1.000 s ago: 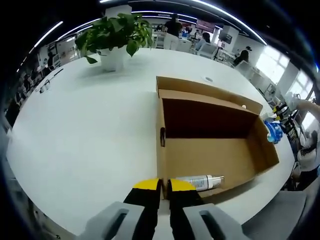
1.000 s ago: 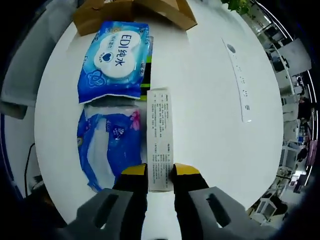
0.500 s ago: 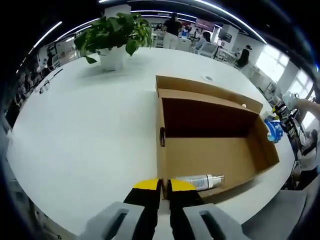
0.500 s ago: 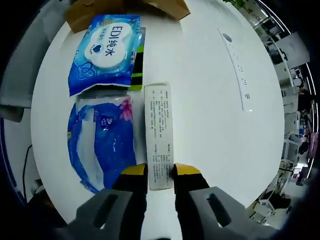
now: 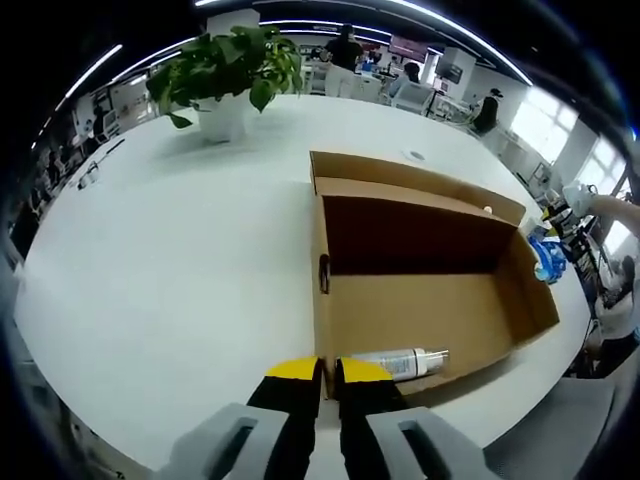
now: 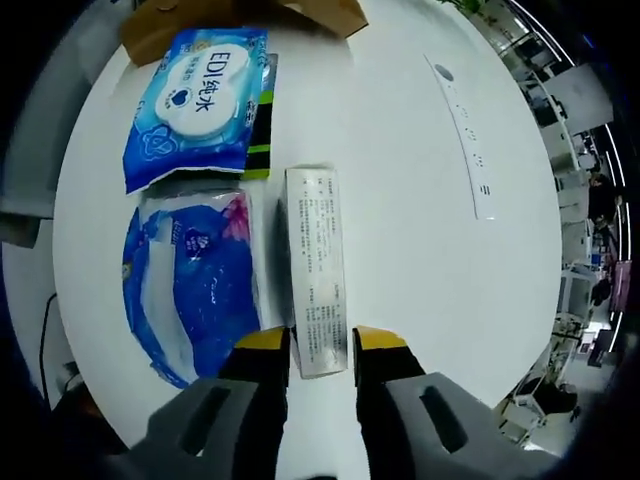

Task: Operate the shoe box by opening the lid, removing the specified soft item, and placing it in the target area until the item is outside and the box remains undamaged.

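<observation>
Big white table (image 5: 170,260) takes up most of both views. On it sits the cardboard shoe box (image 5: 420,300), lid flipped up at the far side, nearly emptied out, just a white bottle (image 5: 400,362) lying along the near wall. A potted plant (image 5: 228,75) stands well back on the table.

Left gripper (image 5: 328,372) is pinched on the box's near wall right at the corner, yellow tips pressed against the cardboard, with the bottle just beside them inside.

Over in the right gripper view: two soft blue packs lie side by side, the wipes pack (image 6: 195,105) with white lettering nearer the box corner (image 6: 240,15), the other blue pack (image 6: 190,290) closer in. A long white carton (image 6: 316,268) lies beside them. The right gripper (image 6: 320,345) straddles the carton's near end, jaws slightly spread; can't tell if they touch it.
</observation>
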